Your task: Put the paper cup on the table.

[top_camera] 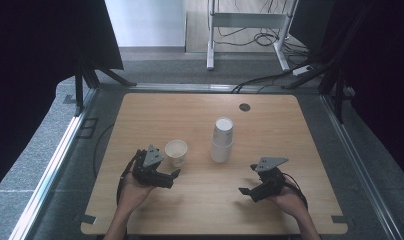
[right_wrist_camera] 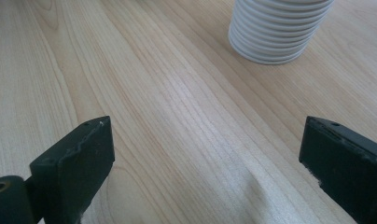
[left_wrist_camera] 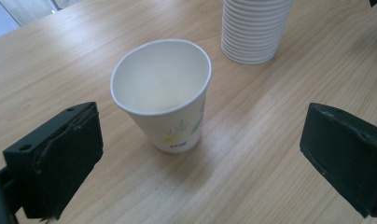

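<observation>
A single white paper cup (top_camera: 176, 151) (left_wrist_camera: 165, 100) with a small floral print stands upright and empty on the wooden table (top_camera: 140, 115). To its right rises an upside-down stack of white cups (top_camera: 222, 140) (left_wrist_camera: 254, 32) (right_wrist_camera: 277, 28). My left gripper (top_camera: 159, 163) (left_wrist_camera: 203, 140) is open just short of the single cup, which sits a little ahead of its wide-spread jaws. My right gripper (top_camera: 248, 178) (right_wrist_camera: 205, 144) is open over bare wood, below and right of the stack, holding nothing.
A round dark grommet (top_camera: 245, 107) marks the table's back edge. Behind the table, a white desk frame (top_camera: 247, 20) and cables (top_camera: 260, 80) lie on grey carpet. Black curtains hang on both sides.
</observation>
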### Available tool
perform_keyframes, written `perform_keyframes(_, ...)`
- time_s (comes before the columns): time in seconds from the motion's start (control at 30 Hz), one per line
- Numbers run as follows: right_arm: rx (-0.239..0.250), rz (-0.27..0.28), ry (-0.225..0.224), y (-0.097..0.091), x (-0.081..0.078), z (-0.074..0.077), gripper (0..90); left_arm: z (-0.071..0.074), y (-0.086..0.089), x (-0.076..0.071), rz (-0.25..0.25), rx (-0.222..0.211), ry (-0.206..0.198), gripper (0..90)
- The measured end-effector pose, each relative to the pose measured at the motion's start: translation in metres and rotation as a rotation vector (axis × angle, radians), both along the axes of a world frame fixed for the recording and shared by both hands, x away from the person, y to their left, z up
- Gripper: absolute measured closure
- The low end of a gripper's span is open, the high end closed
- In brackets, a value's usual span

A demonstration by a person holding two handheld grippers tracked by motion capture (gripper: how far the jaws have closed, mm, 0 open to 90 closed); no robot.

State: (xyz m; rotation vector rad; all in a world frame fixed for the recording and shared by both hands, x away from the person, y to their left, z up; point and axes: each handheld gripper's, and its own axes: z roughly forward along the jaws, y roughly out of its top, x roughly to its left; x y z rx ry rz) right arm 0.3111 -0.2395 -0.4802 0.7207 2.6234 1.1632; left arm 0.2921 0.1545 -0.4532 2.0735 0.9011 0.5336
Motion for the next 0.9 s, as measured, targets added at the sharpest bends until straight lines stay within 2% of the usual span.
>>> perform_keyframes(0.23, 0.0, -0.017, -0.012, -0.005, 0.0, -0.001, 3.6, -0.015, 0.005, -0.007, -0.004, -0.019, 0.004, 0.0)
perform_keyframes(0.33, -0.011, -0.022, -0.016, -0.007, 0.0, -0.002, 3.6, -0.023, 0.004, -0.009, -0.005, -0.004, 0.013, 0.0)
perform_keyframes(0.6, -0.04, -0.063, -0.018, -0.013, 0.004, -0.01, 2.6, -0.044, 0.004, -0.012, -0.001, 0.0, 0.052, 0.0)
perform_keyframes(0.9, -0.055, -0.105, -0.004, -0.021, 0.01, -0.024, 2.0, -0.061, 0.0, -0.012, -0.006, 0.06, 0.109, 0.0)
